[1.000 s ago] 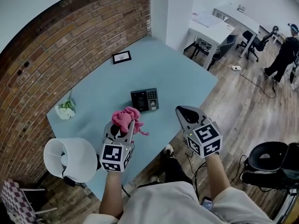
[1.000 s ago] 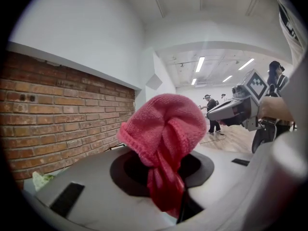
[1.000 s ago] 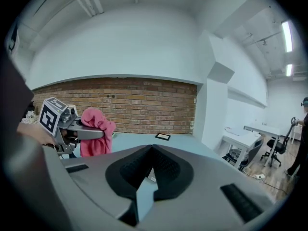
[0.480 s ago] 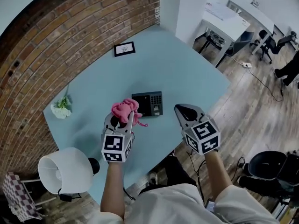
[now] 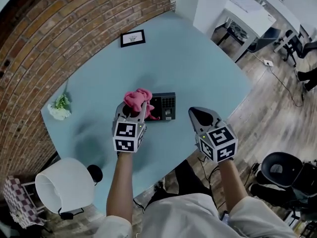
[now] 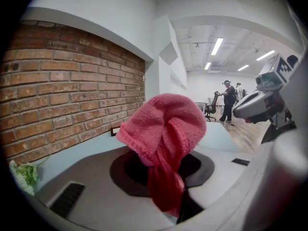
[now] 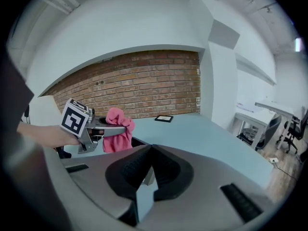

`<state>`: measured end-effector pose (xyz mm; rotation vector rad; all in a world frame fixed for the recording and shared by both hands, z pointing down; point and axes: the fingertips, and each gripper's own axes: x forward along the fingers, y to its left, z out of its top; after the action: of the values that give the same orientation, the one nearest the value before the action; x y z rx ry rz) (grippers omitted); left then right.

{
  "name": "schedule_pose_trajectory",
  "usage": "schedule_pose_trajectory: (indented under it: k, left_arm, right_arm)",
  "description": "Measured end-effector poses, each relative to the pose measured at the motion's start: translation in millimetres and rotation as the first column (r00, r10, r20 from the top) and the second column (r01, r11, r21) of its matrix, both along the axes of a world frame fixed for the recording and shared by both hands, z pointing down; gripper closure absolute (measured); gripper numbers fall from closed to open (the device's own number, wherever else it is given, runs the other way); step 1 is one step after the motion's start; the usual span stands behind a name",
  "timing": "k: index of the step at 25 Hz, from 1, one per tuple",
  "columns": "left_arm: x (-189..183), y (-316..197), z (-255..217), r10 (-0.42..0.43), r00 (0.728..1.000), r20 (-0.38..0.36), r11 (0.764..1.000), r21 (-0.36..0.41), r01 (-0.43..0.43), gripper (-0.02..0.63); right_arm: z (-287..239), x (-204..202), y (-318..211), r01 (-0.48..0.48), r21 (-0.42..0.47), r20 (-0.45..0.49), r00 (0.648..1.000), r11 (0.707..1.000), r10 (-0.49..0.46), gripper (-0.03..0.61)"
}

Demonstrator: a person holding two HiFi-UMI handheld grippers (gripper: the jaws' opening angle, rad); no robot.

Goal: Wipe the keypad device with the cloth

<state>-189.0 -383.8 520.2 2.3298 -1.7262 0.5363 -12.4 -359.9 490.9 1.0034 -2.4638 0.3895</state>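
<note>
A black keypad device (image 5: 166, 106) lies flat in the middle of the light blue table (image 5: 198, 68). My left gripper (image 5: 132, 112) is shut on a bunched pink cloth (image 5: 138, 98), which hangs over the device's left end. In the left gripper view the cloth (image 6: 163, 134) fills the space between the jaws of the left gripper (image 6: 166, 163) and hides their tips. My right gripper (image 5: 197, 114) hovers near the table's front edge, right of the device, shut with nothing in it. The right gripper view shows the jaws of the right gripper (image 7: 150, 150) meeting at the tips.
A small framed picture (image 5: 132, 38) lies at the table's far side, and white flowers (image 5: 59, 108) at its left end. A white lamp (image 5: 64, 185) stands at the near left. A brick wall (image 5: 59, 43) runs along the left. White desks and chairs (image 5: 257, 19) stand beyond.
Both grippers have moved forward over the table. The left gripper has carried the cloth from the device's near left side onto its left end.
</note>
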Motion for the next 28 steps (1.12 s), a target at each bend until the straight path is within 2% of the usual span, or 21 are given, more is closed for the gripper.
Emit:
schedule_pose_trajectory:
  k: [7, 18, 28]
  left_arm:
    - [-3, -7, 52, 0.015, 0.999, 0.039, 0.994, -0.107, -0.01, 0.473]
    - [1, 1, 69, 0.015, 1.0, 0.024, 0.993, -0.118, -0.012, 0.471]
    - [6, 20, 89, 0.027, 1.0, 0.014, 0.988, -0.153, -0.025, 0.472]
  right_arm:
    - [14, -3, 10, 0.03, -0.02, -0.008, 1.0, 0.999, -0.03, 0.558]
    - [23, -1, 24, -0.033, -0.058, 0.011, 0.999, 0.998, 0.033, 0.558]
    - [20, 5, 31, -0.042, -0.025, 0.012, 0.999, 0.999, 0.043, 0.558]
